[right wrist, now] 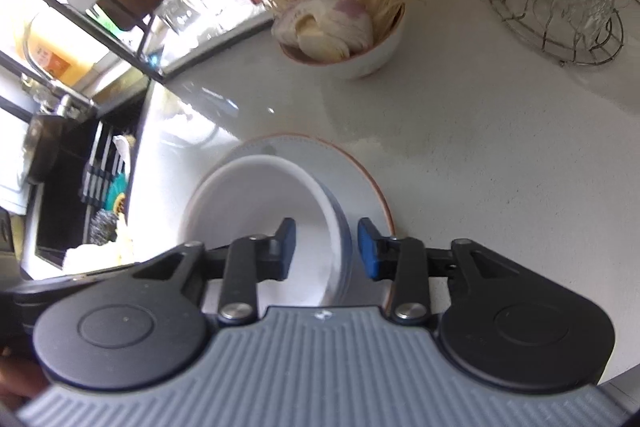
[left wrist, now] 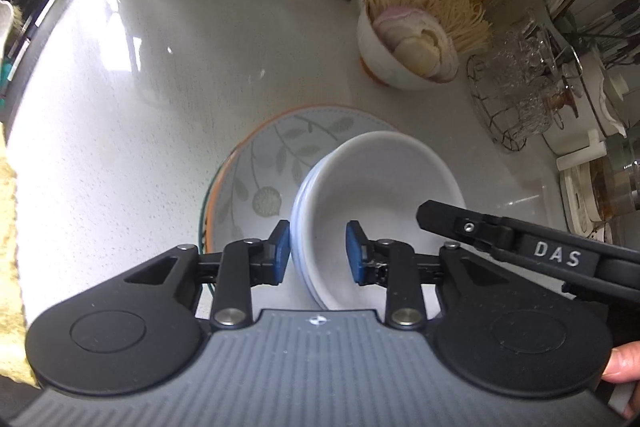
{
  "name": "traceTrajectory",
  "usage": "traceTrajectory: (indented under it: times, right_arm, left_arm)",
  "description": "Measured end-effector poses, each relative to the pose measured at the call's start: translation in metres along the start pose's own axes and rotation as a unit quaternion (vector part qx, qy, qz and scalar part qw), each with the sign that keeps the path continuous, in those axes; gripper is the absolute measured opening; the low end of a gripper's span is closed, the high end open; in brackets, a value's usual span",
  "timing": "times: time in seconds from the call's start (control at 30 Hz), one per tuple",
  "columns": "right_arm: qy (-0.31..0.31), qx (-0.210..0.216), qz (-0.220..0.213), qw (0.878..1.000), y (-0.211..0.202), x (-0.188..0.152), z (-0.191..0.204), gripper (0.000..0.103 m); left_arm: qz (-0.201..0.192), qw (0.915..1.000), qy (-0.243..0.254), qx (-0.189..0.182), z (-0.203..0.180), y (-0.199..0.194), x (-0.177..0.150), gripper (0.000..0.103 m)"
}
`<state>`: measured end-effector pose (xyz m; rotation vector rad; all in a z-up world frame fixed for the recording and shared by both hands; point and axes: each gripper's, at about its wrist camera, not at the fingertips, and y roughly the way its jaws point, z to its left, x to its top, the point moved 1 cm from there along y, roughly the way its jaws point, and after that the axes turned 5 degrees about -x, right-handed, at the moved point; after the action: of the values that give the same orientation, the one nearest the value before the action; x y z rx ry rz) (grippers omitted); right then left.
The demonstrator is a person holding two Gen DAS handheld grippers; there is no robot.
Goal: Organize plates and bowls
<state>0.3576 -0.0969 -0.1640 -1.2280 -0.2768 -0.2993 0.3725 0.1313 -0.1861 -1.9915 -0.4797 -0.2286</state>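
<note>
Two grippers are straddling opposite sides of the white bowls (left wrist: 380, 195), which are sitting nested on the leaf-patterned plate (left wrist: 272, 163) near the middle of the counter (left wrist: 140, 107). We are holding the left gripper (left wrist: 318, 251) with its jaws partly open, one pad just outside the left rim and one inside, and neither seems to be pressing. We are holding the right gripper (right wrist: 327, 247) the same way over the right rim, with a clear gap on the outer side, so nothing is being gripped.

The bowls are leaning off-centre on the plate, toward its right edge in the left view, so they could be sliding or tipping if we bump a rim while pulling away. Lifting only the top bowl could be dragging the one below. On the far side, the bowl of noodles (left wrist: 404, 47) and the wire basket of glasses (left wrist: 516, 95) are standing near enough that a wide swing could be knocking them.
</note>
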Motion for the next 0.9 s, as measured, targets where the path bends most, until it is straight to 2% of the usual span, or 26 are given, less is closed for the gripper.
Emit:
traceTrajectory:
  times: [0.1,0.4,0.73,0.9]
  right_arm:
    - [-0.005,0.006,-0.019,1.0,-0.016,0.0,0.001,0.038]
    - [-0.038,0.031,-0.089,0.995,-0.078,0.0,0.0,0.038]
    - [-0.085,0.059,-0.186,0.977,-0.156,-0.011,0.001,0.038]
    - [-0.099,0.064,-0.216,0.969,-0.182,-0.026,-0.006,0.038]
  left_arm:
    - [-0.021,0.9997,0.008,0.005,-0.009,-0.017,0.0,0.039]
    - [-0.095,0.9946,0.037,0.017,-0.052,-0.078,-0.011,0.039]
    - [-0.169,0.9826,0.075,0.023,-0.101,-0.144,-0.042,0.04]
    - [-0.198,0.9763,0.08,0.035,-0.116,-0.165,-0.063,0.041]
